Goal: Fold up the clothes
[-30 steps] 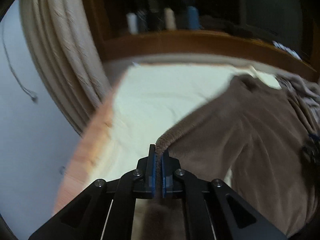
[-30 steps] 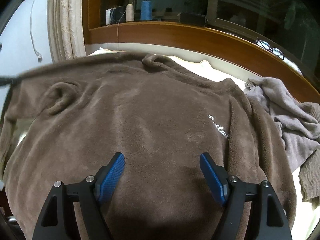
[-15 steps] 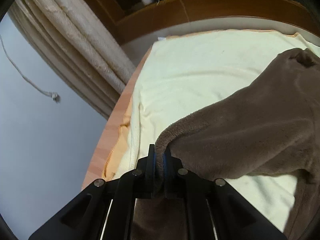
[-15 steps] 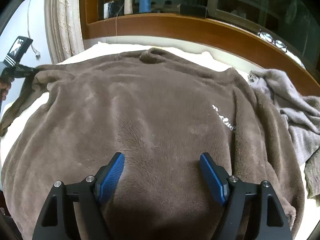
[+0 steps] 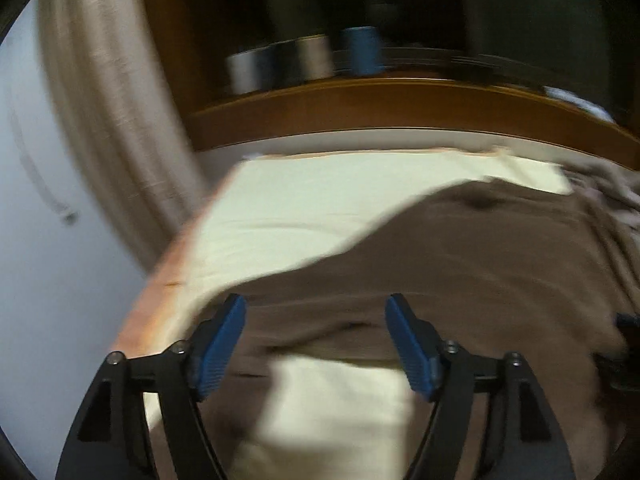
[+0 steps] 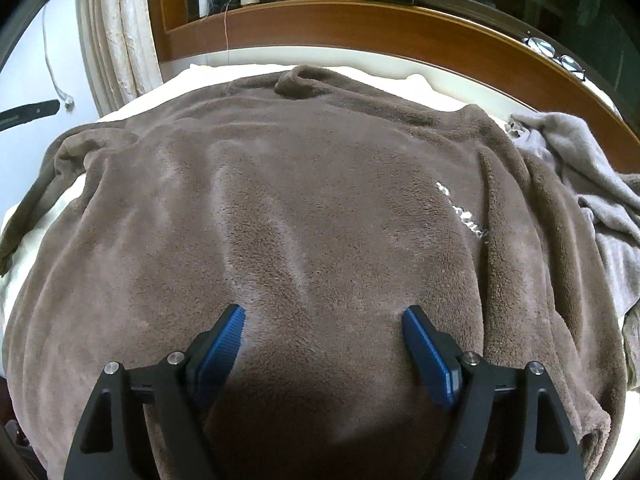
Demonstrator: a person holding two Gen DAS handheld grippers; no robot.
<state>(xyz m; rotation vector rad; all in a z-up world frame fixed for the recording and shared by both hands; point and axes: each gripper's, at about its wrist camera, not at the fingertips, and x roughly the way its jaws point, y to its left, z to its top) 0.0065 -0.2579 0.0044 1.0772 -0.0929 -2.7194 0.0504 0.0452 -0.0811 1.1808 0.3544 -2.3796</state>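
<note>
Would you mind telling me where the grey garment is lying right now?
In the right wrist view, the grey garment lies crumpled at the right edge, beside the spread brown fleece top and below the wooden ledge.

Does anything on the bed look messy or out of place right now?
Yes: a grey garment lies crumpled beside the spread brown fleece top, and the top's sleeve trails off the cream sheet.

Left tool point(image 5: 316, 312) just opened wide, empty; right tool point(image 6: 324, 322) wide, empty.
</note>
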